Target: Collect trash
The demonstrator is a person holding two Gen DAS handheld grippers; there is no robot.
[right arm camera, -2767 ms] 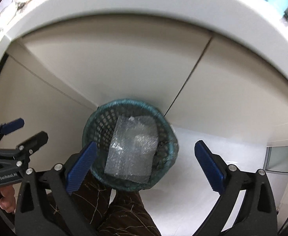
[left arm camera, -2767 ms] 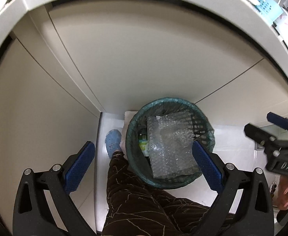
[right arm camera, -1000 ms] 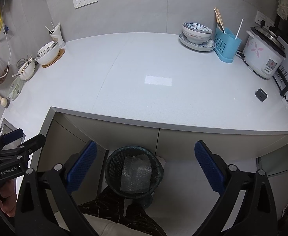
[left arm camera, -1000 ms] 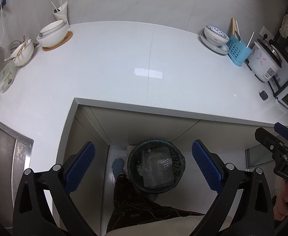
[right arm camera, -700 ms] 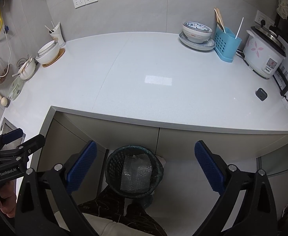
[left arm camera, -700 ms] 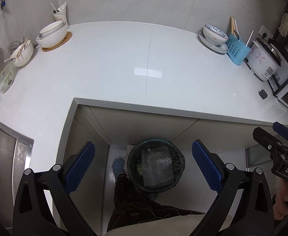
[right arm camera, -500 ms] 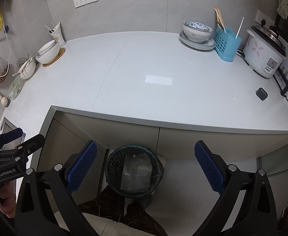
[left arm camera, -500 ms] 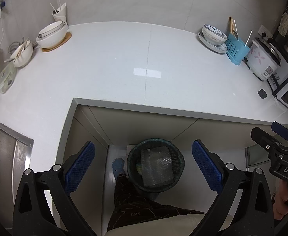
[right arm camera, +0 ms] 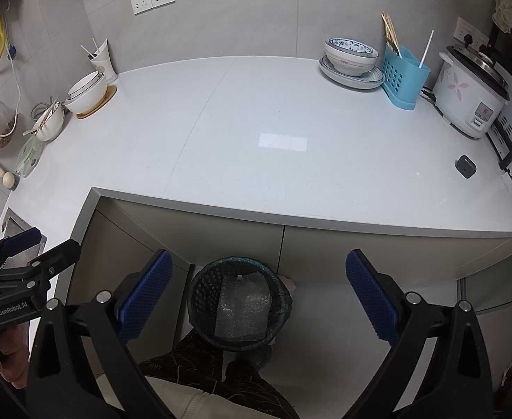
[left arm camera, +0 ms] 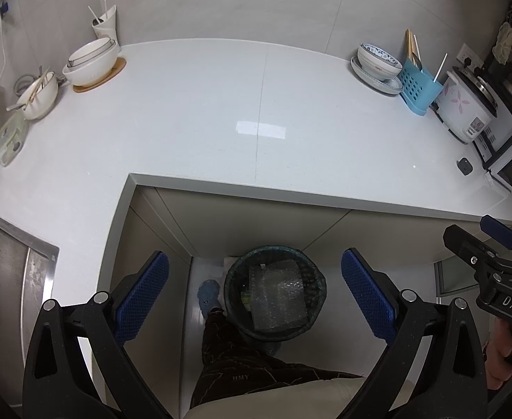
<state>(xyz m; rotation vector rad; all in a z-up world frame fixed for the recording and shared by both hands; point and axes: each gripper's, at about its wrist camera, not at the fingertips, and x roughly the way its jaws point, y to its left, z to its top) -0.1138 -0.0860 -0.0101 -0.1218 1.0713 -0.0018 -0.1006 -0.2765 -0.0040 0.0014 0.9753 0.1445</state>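
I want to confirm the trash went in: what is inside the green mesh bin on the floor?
A sheet of bubble wrap lies across the bin; a green-labelled item peeks out beside it. Anything underneath is hidden.

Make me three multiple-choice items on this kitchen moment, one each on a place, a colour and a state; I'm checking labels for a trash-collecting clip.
1. Where does the trash basket stand?
A. On the counter
B. On the floor in front of the lower cabinets
C. In the sink

2. What colour is the utensil holder beside the rice cooker?
A. Red
B. Black
C. Light blue

3. How are the two grippers?
A. Both open and empty
B. Left shut on bubble wrap
C. Right shut on a bowl

Answers:
1. B: the trash basket sits on the floor below the counter edge, by the person's feet.
2. C: the utensil holder is light blue, next to the rice cooker.
3. A: the left gripper and right gripper have their pads wide apart with nothing between; the bubble wrap lies in the basket.
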